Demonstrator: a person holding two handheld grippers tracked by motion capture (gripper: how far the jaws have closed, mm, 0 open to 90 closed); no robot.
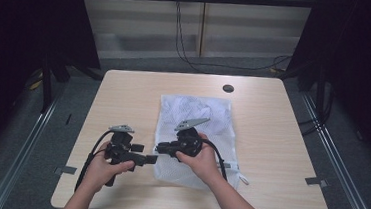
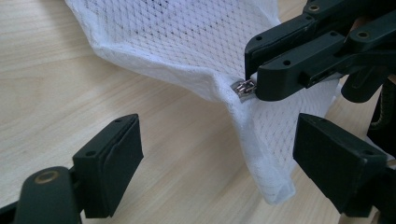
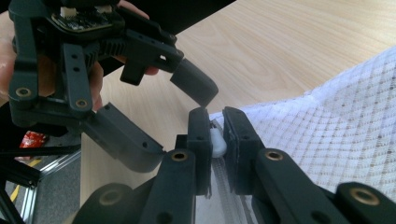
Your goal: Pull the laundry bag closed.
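While right tongs (image 3: 215, 135) pinch its zipper, mesh bag (image 2: 187, 42) hangs between left tongs (image 2: 219, 154).

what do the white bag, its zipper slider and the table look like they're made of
White bag: soft synthetic-looking mesh, matte; open net weave shows. Zipper slider: shiny silver, probably metal. Table: pale wood-grain top, smooth, likely laminate.

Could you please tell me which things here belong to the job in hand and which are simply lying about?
In the job:
white mesh laundry bag
zipper pull
right gripper, clamped on the bag's corner at the zipper
left gripper, open beside it

Lying about:
black round disc
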